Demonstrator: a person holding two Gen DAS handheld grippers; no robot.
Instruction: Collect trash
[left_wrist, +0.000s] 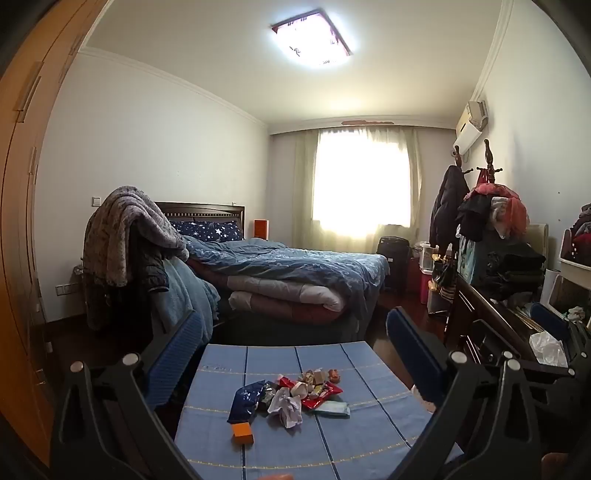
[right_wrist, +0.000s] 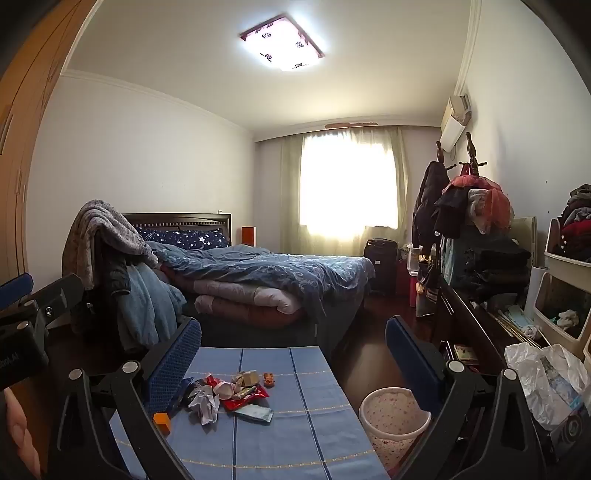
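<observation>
Bedroom under a lit square ceiling lamp (left_wrist: 312, 38), bright curtained window (left_wrist: 360, 181) at the far wall. Low worktop (left_wrist: 332, 435) in the foreground, covered with a blue cloth crossed by dark stripes. Near its middle, a loose heap of trash (left_wrist: 295, 391): red wrapper, crumpled white paper, dark blue foil bag, pale green packet, small sweet wrappers. Small orange box (left_wrist: 242, 432) just beside the heap, on the near left. Beyond the worktop, an unmade bed (left_wrist: 295, 269) with blue quilt and star-print pillows; clothes draped over a chair at its left. On the floor right of the worktop, a pale speckled bin (right_wrist: 393, 417). Dark dresser (right_wrist: 469, 317) along the right wall, piled with clothes and a white plastic bag (right_wrist: 535, 376). Left hand-held gripper (left_wrist: 295, 339) spread wide, nothing between its blue pads, hovering short of the heap. Right hand-held gripper (right_wrist: 293, 339) likewise spread wide and empty.
</observation>
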